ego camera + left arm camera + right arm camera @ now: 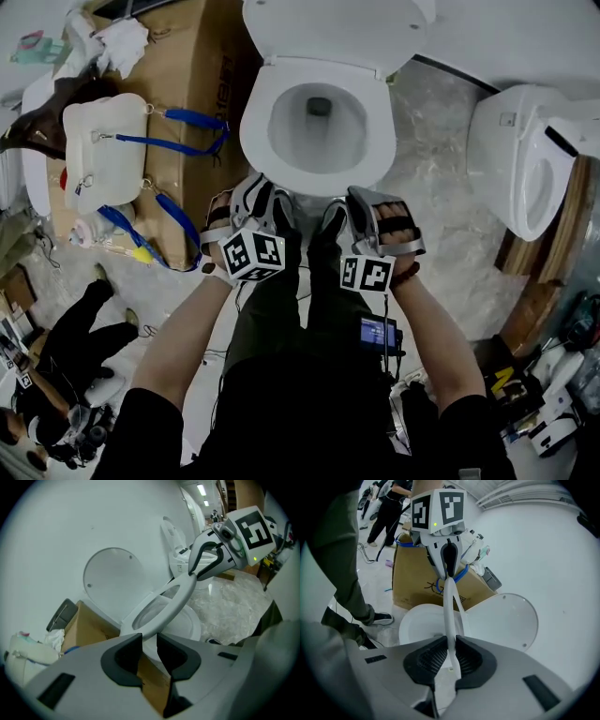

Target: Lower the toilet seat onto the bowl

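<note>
The white toilet seat (255,117) is tilted part-way up over the bowl (319,127), with the round lid (328,23) upright behind it. Both grippers pinch its front rim. My left gripper (262,199) is shut on the left part of the rim, and my right gripper (352,208) is shut on the right part. In the left gripper view the seat (164,604) slants from my jaws (149,644) up to the right gripper (194,571). In the right gripper view the seat (449,606) runs edge-on between the pads (451,651) toward the left gripper (449,571).
A cardboard box (187,75) stands left of the toilet, carrying a white container (103,150) with blue straps. A second toilet (525,159) sits at the right. My own feet stand close before the bowl. A person in black (75,337) crouches at lower left.
</note>
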{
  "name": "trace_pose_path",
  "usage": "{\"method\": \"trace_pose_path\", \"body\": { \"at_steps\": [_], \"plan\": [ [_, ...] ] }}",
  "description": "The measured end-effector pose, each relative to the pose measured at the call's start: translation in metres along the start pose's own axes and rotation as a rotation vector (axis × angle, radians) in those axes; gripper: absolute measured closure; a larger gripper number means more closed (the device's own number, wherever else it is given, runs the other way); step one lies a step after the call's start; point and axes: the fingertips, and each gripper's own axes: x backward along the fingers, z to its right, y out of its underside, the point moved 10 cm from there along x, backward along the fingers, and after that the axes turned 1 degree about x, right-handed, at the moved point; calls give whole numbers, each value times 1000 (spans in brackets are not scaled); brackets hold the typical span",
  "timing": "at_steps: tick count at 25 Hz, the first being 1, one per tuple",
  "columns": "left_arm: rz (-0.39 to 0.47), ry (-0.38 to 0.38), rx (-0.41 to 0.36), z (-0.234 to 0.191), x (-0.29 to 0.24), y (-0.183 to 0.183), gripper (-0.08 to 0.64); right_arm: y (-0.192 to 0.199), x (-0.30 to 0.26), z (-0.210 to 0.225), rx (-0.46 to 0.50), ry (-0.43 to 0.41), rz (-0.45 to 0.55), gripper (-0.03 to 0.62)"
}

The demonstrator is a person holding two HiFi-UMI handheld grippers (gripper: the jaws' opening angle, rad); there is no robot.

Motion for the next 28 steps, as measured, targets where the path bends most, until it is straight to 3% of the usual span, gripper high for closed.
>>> {"method": "trace_pose_path", "body": {
  "at_steps": [2,5,10,15,18,23,26,28],
  "plan": [
    [-5,13,136,0,1,14,456,-1,-1,-4,6,6,-1,525],
    [0,96,393,0,2,37,453,-1,-3,-9,10,8,-4,525],
    [63,257,691,-3,-1,47,453,2,-7,-23,2,-1,-1,525],
    [185,565,1207,9,-19,61,453,4,-13,-39,-28,-2,-13,520],
    [207,602,1454,16,-25,75,451,6,-17,-46,-31,-1,-15,518],
    [242,587,1751,16,-40,95,449,8,-23,-60,-9,-10,-18,516],
    [253,627,1814,18,-51,97,451,10,-26,-69,-4,-16,-18,514],
    [221,614,1776,20,-56,99,462,12,-29,-74,2,-22,-16,512]
  ]
}}
